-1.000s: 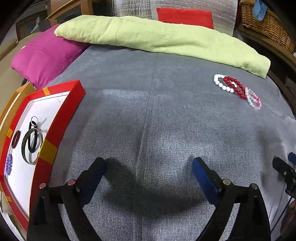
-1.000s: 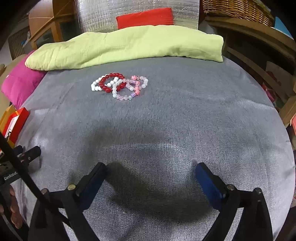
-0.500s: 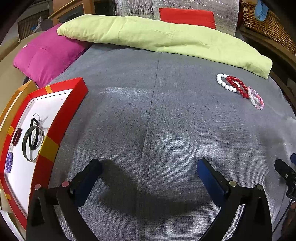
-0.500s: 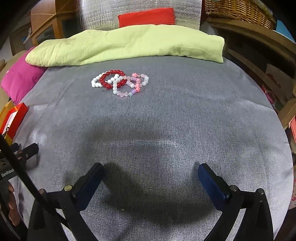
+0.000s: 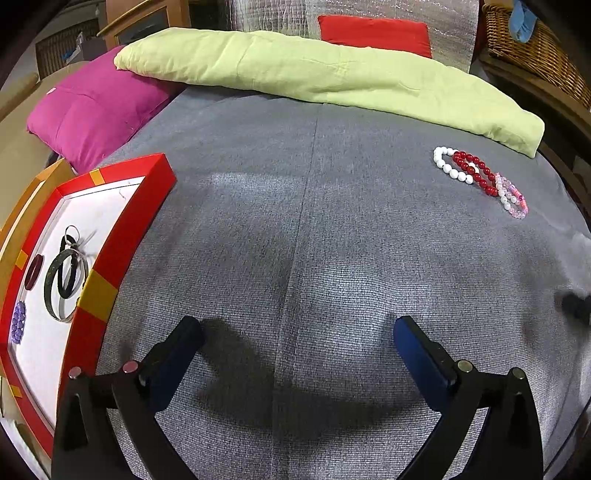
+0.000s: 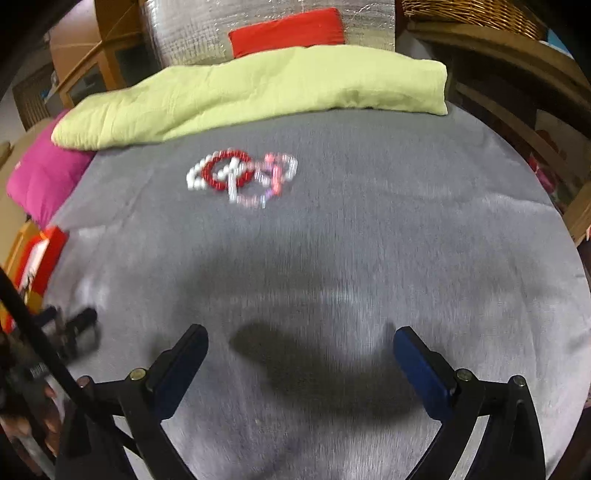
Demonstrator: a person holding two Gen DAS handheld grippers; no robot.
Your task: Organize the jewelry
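Cluster of beaded bracelets (image 5: 480, 177) lies on the grey fabric surface (image 5: 314, 240), far right in the left wrist view, just in front of the long lime-green cushion (image 5: 332, 77). It has a white bead loop (image 5: 448, 168), a dark red bead loop (image 5: 474, 173) and pale pink/clear bead loops (image 5: 511, 199), overlapping and touching each other. Right wrist view shows the same pile (image 6: 240, 177) ahead and a bit left of centre, motion-blurred, so bead count can't be told.

Red-rimmed tray with a white floor and yellow tape patches (image 5: 129, 206) sits at the left edge of the grey surface, well apart from the pile. Already in it: dark metal bangle (image 5: 62, 284), thin ring-like hoop (image 5: 72, 234), dark maroon disc-shaped piece (image 5: 33, 271), small purple beaded piece (image 5: 17, 321).

Judgement: partly done, some pieces sorted into the tray and the beaded pile untouched and left to move.

Left gripper (image 5: 295, 328) is spread wide, nothing between the fingers, low over bare fabric. Right gripper (image 6: 299, 336) is likewise spread and empty, pointed toward the pile but not near it yet. Magenta pillow (image 5: 92, 110) and red cushion (image 5: 373, 33) lie behind; wicker basket (image 5: 532, 48) at upper right.
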